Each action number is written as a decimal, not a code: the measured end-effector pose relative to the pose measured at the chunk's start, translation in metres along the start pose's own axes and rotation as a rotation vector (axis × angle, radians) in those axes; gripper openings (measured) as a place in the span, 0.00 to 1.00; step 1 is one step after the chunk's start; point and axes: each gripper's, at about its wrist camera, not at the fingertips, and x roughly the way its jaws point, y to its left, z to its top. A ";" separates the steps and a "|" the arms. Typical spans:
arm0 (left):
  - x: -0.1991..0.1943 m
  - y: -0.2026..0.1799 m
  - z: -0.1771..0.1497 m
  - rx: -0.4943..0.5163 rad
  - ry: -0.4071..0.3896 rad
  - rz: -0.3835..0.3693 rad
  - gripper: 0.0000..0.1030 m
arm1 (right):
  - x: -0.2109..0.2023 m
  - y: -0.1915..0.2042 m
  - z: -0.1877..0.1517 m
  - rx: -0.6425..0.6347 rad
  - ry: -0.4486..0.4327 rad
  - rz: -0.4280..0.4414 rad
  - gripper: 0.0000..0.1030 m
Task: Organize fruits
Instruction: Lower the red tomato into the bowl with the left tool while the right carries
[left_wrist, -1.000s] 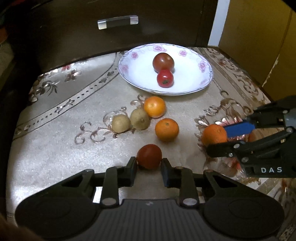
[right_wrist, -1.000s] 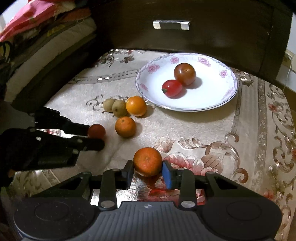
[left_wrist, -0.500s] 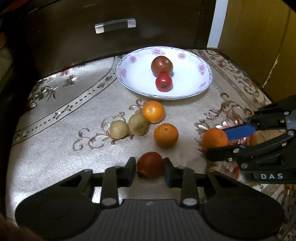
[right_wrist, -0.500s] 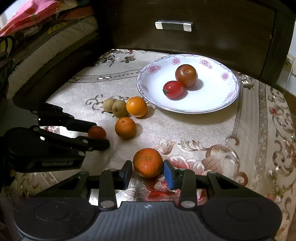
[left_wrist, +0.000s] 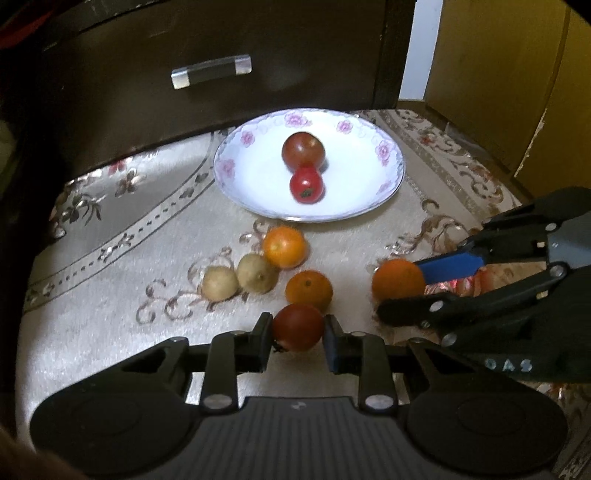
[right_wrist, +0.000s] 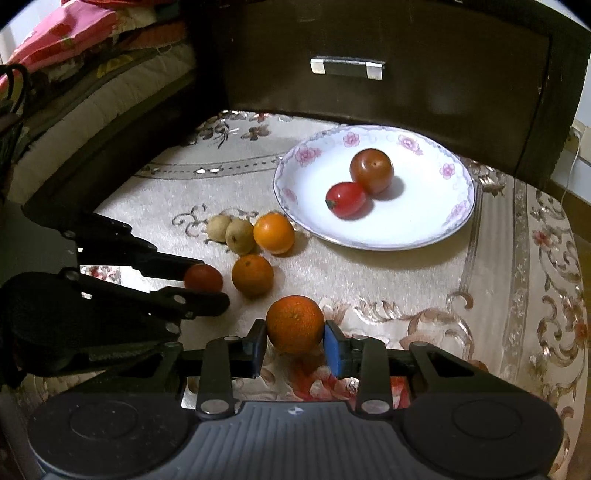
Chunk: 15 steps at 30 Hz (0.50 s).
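My left gripper (left_wrist: 297, 328) is shut on a dark red tomato (left_wrist: 297, 325), held just above the cloth; it also shows in the right wrist view (right_wrist: 203, 277). My right gripper (right_wrist: 294, 334) is shut on an orange (right_wrist: 294, 324), seen in the left wrist view too (left_wrist: 397, 278). A white flowered plate (left_wrist: 258, 199) at the back holds a dark tomato (left_wrist: 303, 149) and a red tomato (left_wrist: 306, 184). Two oranges (left_wrist: 284, 246) (left_wrist: 308, 290) and two pale brown fruits (left_wrist: 219, 282) (left_wrist: 256, 272) lie on the cloth between plate and grippers.
A dark cabinet with a metal drawer handle (left_wrist: 211, 71) stands right behind the plate. A yellow wooden door (left_wrist: 517, 74) is at the right. Folded bedding (right_wrist: 74, 55) lies at the left. The patterned cloth (left_wrist: 110, 240) covers a small table with near edges.
Both grippers have lifted and moved forward toward the plate with their fruit. The tomato and the orange have risen off the cloth. The other fruits have not moved.
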 end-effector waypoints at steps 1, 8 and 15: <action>0.000 0.000 0.001 0.000 -0.002 0.003 0.33 | 0.000 0.001 0.000 0.000 -0.001 0.002 0.29; 0.000 -0.001 0.005 -0.006 -0.009 0.007 0.33 | -0.002 0.001 0.002 0.006 -0.011 -0.006 0.29; 0.001 0.000 0.006 -0.004 -0.008 0.017 0.33 | -0.002 -0.001 0.003 0.019 -0.010 -0.009 0.29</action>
